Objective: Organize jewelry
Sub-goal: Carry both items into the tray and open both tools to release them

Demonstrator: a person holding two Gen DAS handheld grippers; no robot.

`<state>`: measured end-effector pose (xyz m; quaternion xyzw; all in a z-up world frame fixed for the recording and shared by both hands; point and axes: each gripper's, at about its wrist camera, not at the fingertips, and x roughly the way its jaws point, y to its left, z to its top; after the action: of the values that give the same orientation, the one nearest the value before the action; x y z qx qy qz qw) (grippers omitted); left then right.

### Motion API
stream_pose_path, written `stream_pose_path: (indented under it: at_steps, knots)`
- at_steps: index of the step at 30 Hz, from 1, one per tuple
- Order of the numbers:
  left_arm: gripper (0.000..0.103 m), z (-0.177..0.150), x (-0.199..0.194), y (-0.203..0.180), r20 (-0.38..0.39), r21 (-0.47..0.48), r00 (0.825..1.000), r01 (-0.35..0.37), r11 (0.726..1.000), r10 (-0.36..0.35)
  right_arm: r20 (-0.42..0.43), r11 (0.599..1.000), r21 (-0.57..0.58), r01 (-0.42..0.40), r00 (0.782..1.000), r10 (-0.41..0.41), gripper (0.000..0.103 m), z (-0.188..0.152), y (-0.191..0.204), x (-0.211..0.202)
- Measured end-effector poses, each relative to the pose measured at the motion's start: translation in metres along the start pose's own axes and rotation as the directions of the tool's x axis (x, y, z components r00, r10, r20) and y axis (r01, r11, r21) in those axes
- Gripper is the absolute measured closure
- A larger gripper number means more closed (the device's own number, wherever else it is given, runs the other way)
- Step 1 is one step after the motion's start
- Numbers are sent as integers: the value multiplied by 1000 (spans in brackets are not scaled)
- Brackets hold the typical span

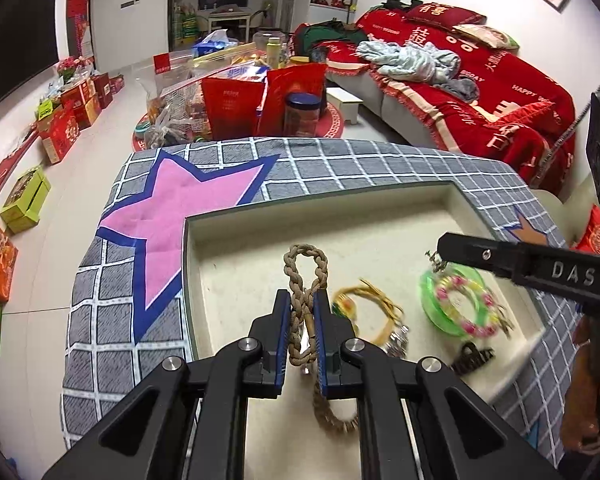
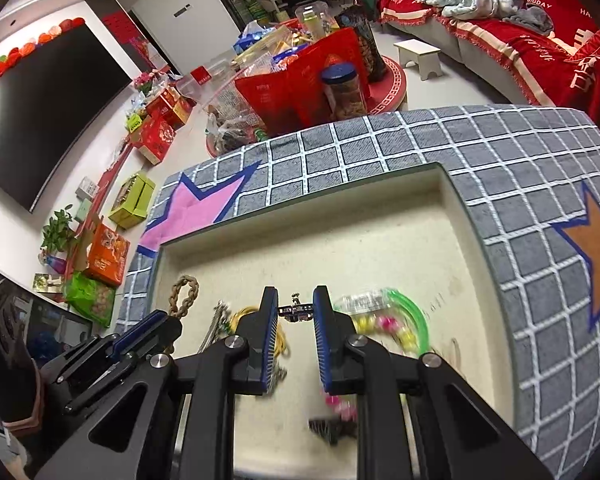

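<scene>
In the left wrist view, the left gripper is pinching a braided rope bracelet between its blue pads; one loop sticks out beyond the tips over the far-left part of the cream tray, and the rest dangles below the jaws towards the near side. The grip is on only a short stretch of braid, so the loose tail could snag the yellow cord bracelet lying just to its right and drag it along, or the braid could slide through the pads if the hand swings. Further right lie a green bangle with a pink and yellow bead bracelet inside it, and a dark hair clip at the near edge. In the right wrist view, the right gripper is pressed onto a small dark chain piece held crosswise at its very tips above the tray floor. That hold looks slim, so a jolt might drop the piece among the blurred beads and bangle to its right. The two grippers hang close together over the same tray, so they might bump, or the hanging pieces tangle, if both reach for the middle.
</scene>
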<state>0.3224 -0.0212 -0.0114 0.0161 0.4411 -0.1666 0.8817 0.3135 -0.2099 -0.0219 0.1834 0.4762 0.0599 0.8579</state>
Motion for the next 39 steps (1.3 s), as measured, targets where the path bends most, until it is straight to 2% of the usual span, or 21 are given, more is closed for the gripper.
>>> stream_pose_path:
  at_steps: [6,24,26,27,28,30,39]
  knots:
    - [75,2,17,-4,-17,23,999,-32,999,32,-18,1000,-3,9,1000,-9,84,0,-2,20]
    - [75,-10,30,-10,-56,53,997,-47,997,50,-42,996,-59,69,997,-71,82,-3,2,44]
    - [75,-10,30,-13,-54,64,997,-57,996,60,-42,998,-42,52,998,-54,75,-1,0,44]
    - [75,-10,30,-14,-54,69,996,-60,996,64,-40,998,-35,43,998,-45,62,-1,0,42]
    - [75,-10,30,-15,-53,74,996,-62,995,66,-33,999,-25,32,999,-33,44,0,-1,40]
    - [75,-9,29,-17,-50,80,996,-67,994,71,-16,1000,-18,26,1000,-26,33,1,0,32]
    - [75,-12,26,-23,-45,97,994,-94,991,98,29,999,41,-7,1000,6,32,1,-10,5]
